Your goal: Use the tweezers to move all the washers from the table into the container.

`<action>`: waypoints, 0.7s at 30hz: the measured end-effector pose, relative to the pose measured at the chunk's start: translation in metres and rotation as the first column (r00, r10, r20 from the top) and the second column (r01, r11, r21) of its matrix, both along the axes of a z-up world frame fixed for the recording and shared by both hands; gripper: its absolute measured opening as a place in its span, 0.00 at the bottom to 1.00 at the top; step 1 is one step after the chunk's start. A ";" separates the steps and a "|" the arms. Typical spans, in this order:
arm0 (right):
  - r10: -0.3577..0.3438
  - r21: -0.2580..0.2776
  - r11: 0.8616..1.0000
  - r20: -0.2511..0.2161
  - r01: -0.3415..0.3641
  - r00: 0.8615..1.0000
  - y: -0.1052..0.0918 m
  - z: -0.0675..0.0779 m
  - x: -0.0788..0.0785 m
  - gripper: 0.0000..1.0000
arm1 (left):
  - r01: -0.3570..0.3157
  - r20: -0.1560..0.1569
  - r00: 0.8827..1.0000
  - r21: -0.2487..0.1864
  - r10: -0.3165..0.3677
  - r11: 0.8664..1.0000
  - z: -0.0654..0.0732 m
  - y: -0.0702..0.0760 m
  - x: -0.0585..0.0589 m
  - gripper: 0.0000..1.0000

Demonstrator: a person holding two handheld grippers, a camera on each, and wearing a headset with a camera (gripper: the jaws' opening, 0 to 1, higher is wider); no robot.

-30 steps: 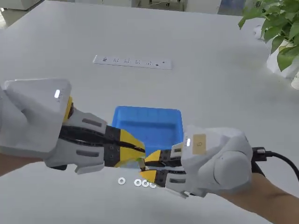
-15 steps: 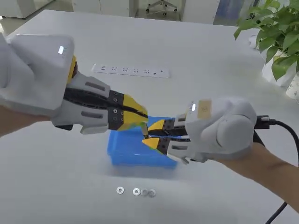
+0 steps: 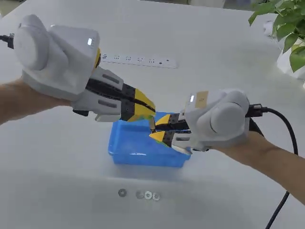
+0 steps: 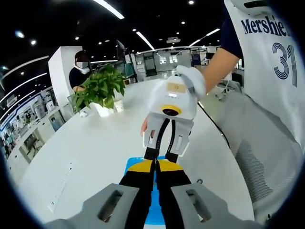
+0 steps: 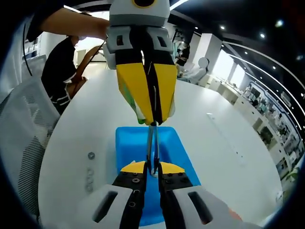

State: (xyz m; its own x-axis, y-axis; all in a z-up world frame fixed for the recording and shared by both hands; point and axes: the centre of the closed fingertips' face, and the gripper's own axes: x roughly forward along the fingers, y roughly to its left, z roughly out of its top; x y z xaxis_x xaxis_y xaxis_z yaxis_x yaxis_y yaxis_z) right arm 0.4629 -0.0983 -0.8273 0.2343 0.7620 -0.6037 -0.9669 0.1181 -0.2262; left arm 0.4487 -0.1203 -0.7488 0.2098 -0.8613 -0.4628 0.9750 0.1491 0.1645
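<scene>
Thin metal tweezers (image 3: 152,123) span the gap between my two grippers, above the blue container (image 3: 128,143). My left gripper (image 3: 151,110) comes in from the left and is shut on the upper end. My right gripper (image 3: 153,132) faces it from the right, shut on the lower end. In the right gripper view the tweezers (image 5: 151,143) run from the left gripper (image 5: 153,120) down into the right gripper (image 5: 152,168), over the container (image 5: 128,143). Several washers (image 3: 139,194) lie in a row on the white table in front of the container, also seen as washers (image 5: 88,172).
A white power strip (image 3: 138,60) lies behind the container. A potted plant (image 3: 286,28) stands at the far right, and a black cable (image 3: 281,124) trails from the right gripper. Another person (image 4: 82,71) stands beyond the table's far end.
Both grippers have risen from the table by the washers to above the container, tips still together. The washers lie where they were. The head camera has shifted.
</scene>
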 end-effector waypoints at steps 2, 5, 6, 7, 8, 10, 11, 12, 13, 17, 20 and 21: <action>-0.001 -0.004 1.000 -0.026 0.001 1.000 0.001 -0.006 0.001 0.10 | -0.003 -0.008 1.000 0.004 0.003 1.000 -0.005 0.001 0.003 0.05; -0.013 0.000 1.000 -0.056 0.013 0.998 0.004 -0.012 0.005 0.10 | -0.006 -0.020 1.000 0.010 0.007 1.000 -0.012 0.001 0.007 0.05; -0.018 -0.002 1.000 -0.064 0.018 0.998 0.004 -0.014 0.006 0.10 | -0.006 -0.023 1.000 0.014 0.006 1.000 -0.014 0.002 0.008 0.05; -0.019 -0.002 1.000 -0.066 0.019 0.998 0.005 -0.016 0.006 0.10 | -0.006 -0.028 1.000 0.014 0.007 1.000 -0.015 0.002 0.008 0.05; -0.019 -0.003 1.000 -0.070 0.018 0.997 0.005 -0.017 0.006 0.10 | -0.008 -0.034 0.999 0.013 0.008 1.000 -0.017 0.002 0.009 0.05; -0.017 -0.005 1.000 -0.071 0.017 0.997 0.006 -0.019 0.005 0.10 | -0.009 -0.039 0.999 0.015 0.010 1.000 -0.017 0.002 0.009 0.05; -0.018 -0.002 1.000 -0.073 0.018 0.997 0.006 -0.019 0.005 0.10 | -0.007 -0.043 0.999 0.014 0.007 1.000 -0.018 0.002 0.008 0.05; -0.022 0.000 1.000 -0.081 0.022 0.996 0.007 -0.019 0.005 0.10 | -0.006 -0.045 0.999 0.012 0.007 1.000 -0.018 0.002 0.008 0.05; -0.026 -0.004 1.000 -0.084 0.026 0.996 0.007 -0.021 0.005 0.10 | -0.008 -0.047 0.999 0.013 0.009 1.000 -0.020 0.002 0.009 0.05; -0.028 -0.010 1.000 -0.090 0.028 0.996 0.006 -0.024 0.003 0.10 | -0.010 -0.056 0.998 0.015 0.011 1.000 -0.023 0.003 0.008 0.05; -0.027 -0.017 1.000 -0.093 0.025 0.995 0.006 -0.028 0.001 0.10 | -0.007 -0.060 0.998 0.019 0.008 1.000 -0.025 0.002 0.006 0.05; -0.028 -0.019 0.999 -0.095 0.027 0.995 0.006 -0.028 0.001 0.10 | -0.009 -0.063 0.998 0.020 0.011 1.000 -0.026 0.002 0.007 0.05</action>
